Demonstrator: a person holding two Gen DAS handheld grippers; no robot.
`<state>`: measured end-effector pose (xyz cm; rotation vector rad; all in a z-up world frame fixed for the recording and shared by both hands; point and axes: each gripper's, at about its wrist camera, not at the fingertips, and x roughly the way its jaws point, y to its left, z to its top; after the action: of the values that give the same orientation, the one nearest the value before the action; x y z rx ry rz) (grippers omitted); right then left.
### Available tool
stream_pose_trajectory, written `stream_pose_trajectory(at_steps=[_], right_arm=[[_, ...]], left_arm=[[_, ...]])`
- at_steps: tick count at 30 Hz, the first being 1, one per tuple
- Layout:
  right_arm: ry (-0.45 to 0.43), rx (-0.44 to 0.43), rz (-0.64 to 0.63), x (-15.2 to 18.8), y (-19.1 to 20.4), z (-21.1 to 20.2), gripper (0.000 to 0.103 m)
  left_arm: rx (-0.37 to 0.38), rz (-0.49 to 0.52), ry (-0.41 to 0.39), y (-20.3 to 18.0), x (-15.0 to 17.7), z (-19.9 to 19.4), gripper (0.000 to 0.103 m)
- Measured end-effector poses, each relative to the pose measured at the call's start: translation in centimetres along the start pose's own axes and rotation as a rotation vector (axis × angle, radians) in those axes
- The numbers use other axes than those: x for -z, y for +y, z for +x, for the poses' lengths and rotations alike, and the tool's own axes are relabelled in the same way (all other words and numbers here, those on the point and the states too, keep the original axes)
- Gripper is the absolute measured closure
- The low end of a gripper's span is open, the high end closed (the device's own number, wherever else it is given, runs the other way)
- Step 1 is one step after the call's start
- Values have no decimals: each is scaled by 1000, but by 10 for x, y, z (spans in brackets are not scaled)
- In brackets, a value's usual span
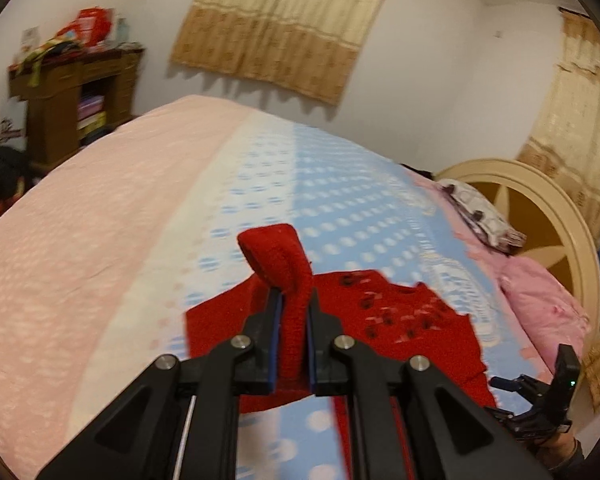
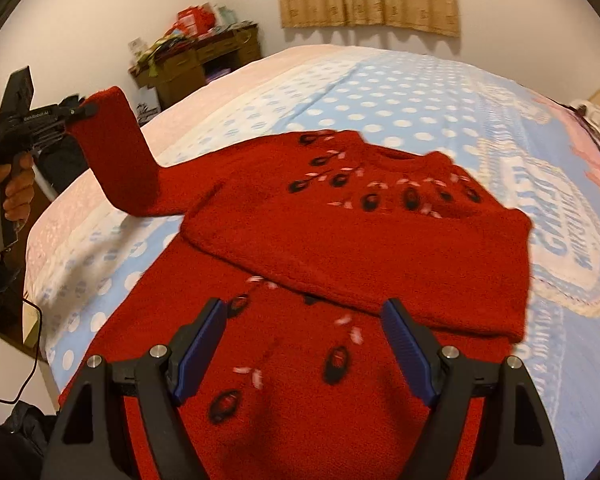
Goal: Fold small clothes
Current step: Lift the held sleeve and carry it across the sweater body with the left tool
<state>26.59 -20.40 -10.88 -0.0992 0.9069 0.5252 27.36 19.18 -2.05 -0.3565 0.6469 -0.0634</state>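
Note:
A red knitted sweater (image 2: pixel 340 240) with dark oval and pink leaf patterns lies on the bed, its upper part resting over a lower layer. My left gripper (image 1: pixel 294 312) is shut on the sweater's sleeve (image 1: pixel 288 264), whose cuff sticks up past the fingertips. In the right wrist view the left gripper (image 2: pixel 84 110) holds that sleeve (image 2: pixel 116 152) up off the bed at the far left, gripped by a person's hand (image 2: pixel 16 188). My right gripper (image 2: pixel 304 344) stands open just above the near part of the sweater, nothing between its blue pads (image 2: pixel 404 344).
The bed cover (image 2: pixel 380 92) is blue with white dots, with a pink sheet (image 1: pixel 80 220) beside it. Pillows (image 1: pixel 540 300) and a cream headboard (image 1: pixel 560 208) are at the right. A cluttered wooden cabinet (image 2: pixel 196 60) stands by the far wall. A black cable (image 2: pixel 36 344) hangs at the bed's left edge.

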Motion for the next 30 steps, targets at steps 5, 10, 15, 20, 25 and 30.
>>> stream_pose_trajectory(at_steps=[5, 10, 15, 20, 25, 30], right_arm=[[-26, 26, 76, 11, -31, -18, 22], [-58, 26, 150, 29, -60, -35, 22], [-82, 17, 219, 48, -81, -47, 22], [-79, 5, 273, 65, -99, -46, 22], [-83, 0, 311, 78, -113, -48, 22], [-83, -12, 346, 91, -123, -46, 22]], left_arm=[[78, 39, 13, -41, -11, 15, 93], [142, 78, 11, -86, -23, 31, 92], [201, 105, 17, -130, -34, 48, 93], [247, 166, 35, -179, -36, 62, 93], [271, 216, 76, -220, -25, 83, 92], [286, 250, 153, -259, -2, 120, 92]])
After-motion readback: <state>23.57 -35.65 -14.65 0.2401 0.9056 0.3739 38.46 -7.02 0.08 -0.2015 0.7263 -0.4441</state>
